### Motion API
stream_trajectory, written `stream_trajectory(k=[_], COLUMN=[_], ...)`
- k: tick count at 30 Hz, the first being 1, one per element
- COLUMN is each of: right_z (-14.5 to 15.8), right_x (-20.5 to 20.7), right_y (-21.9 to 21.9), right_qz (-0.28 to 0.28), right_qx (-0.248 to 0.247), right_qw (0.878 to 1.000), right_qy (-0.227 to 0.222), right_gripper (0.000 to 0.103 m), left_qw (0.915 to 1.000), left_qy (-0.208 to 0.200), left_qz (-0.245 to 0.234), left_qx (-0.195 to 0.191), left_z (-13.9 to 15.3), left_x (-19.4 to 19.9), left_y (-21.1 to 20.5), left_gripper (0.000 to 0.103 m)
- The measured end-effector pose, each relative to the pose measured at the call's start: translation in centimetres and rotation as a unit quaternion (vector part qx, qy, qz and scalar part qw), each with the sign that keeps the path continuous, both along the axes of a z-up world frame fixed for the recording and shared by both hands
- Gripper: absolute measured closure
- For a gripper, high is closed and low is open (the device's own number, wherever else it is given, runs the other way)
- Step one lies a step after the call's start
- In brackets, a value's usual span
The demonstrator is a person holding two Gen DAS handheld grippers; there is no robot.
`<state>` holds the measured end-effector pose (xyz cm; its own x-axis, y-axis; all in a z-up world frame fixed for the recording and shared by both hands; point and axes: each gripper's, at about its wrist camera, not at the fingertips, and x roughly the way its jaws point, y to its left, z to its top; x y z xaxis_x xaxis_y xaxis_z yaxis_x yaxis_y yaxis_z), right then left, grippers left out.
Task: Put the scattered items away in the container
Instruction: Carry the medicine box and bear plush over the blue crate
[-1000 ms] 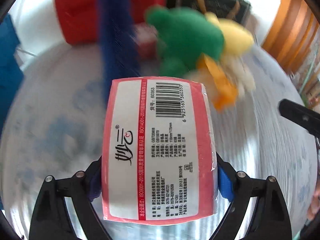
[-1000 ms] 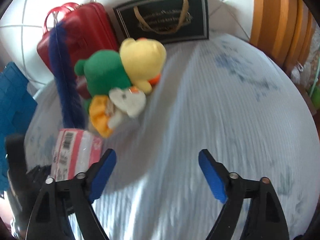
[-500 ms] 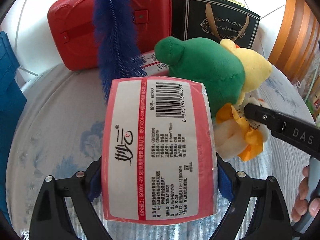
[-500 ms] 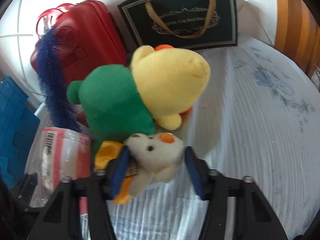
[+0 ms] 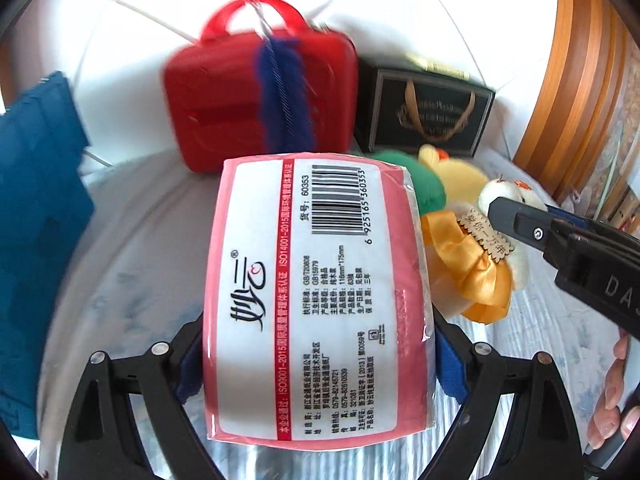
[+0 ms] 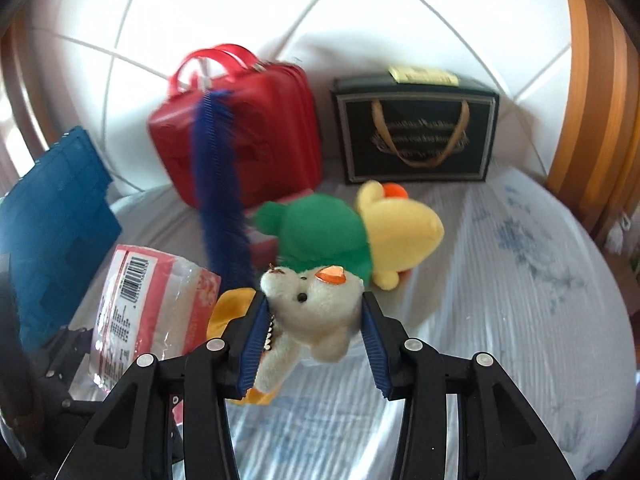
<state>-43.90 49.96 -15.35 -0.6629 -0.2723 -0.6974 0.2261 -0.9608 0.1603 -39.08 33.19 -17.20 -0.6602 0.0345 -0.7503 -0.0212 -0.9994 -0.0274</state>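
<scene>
My left gripper is shut on a pink pack of tissues, held above the bed sheet. The same pack appears at the left of the right wrist view. A small white plush toy with an orange satin bow sits between the pads of my right gripper, whose jaws are closing and press on its head. A green and yellow plush lies just behind it. A blue bristle brush leans against a red case.
A blue crate stands at the left edge of the bed. A black gift bag stands against the tiled wall, and a wooden frame rises on the right. Pale patterned sheet stretches out to the right. A hand holds the right gripper.
My right gripper moved in on the white plush, closed on it and lifted it off the sheet. My left gripper rose with the tissue pack still in it.
</scene>
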Motion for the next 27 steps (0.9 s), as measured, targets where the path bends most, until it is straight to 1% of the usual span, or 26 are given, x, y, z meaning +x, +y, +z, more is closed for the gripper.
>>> stream_trajectory(k=[2,5,10,15,18,20,22,23,25,27], right_z=[1.7,4.7,10.0,15.3,17.9,19.4,20.6,21.0,21.3,21.1], right_x=[1.6,4.0,7.7,11.9,14.1,15.4,16.5,16.9,17.6,17.8], right_y=[-1.4,-4.4,-10.8,-20.0,-26.2,-30.8,-35.8,-38.4,-43.4,-48.2], right_qz=[0.014,0.038,0.08,0.126,0.147,0.16,0.176,0.182,0.192,0.205], right_qx=[0.001,0.002,-0.009,-0.019,-0.039,-0.05,-0.056,-0.056,-0.055,-0.061], right_qw=[1.0,0.998,0.993,0.981,0.974,0.969,0.965,0.963,0.962,0.962], right_qy=[0.015,0.041,0.088,0.145,0.169,0.181,0.188,0.19,0.189,0.17], right_gripper=[0.059,0.059,0.059,0.059,0.059,0.059,0.059,0.059,0.059,0.059], left_qw=[0.9999,0.999,0.994,0.9842,0.9777,0.9727,0.9689,0.9684,0.9688,0.9711], left_qy=[0.012,0.039,0.087,0.138,0.161,0.175,0.179,0.175,0.157,0.131], left_qz=[0.006,0.024,0.064,0.102,0.123,0.136,0.148,0.152,0.162,0.171], left_qx=[0.002,-0.003,-0.012,-0.045,-0.055,-0.069,-0.085,-0.092,-0.102,-0.103], left_z=[1.6,4.4,9.7,14.9,17.7,19.3,20.4,20.6,20.5,19.8], left_x=[1.7,4.9,9.9,14.9,17.6,19.0,20.1,20.6,21.0,20.8], left_y=[-1.5,-4.9,-12.1,-21.4,-28.0,-32.7,-37.3,-39.5,-44.1,-47.9], left_gripper=[0.012,0.012,0.012,0.012,0.012,0.012,0.012,0.012,0.012,0.012])
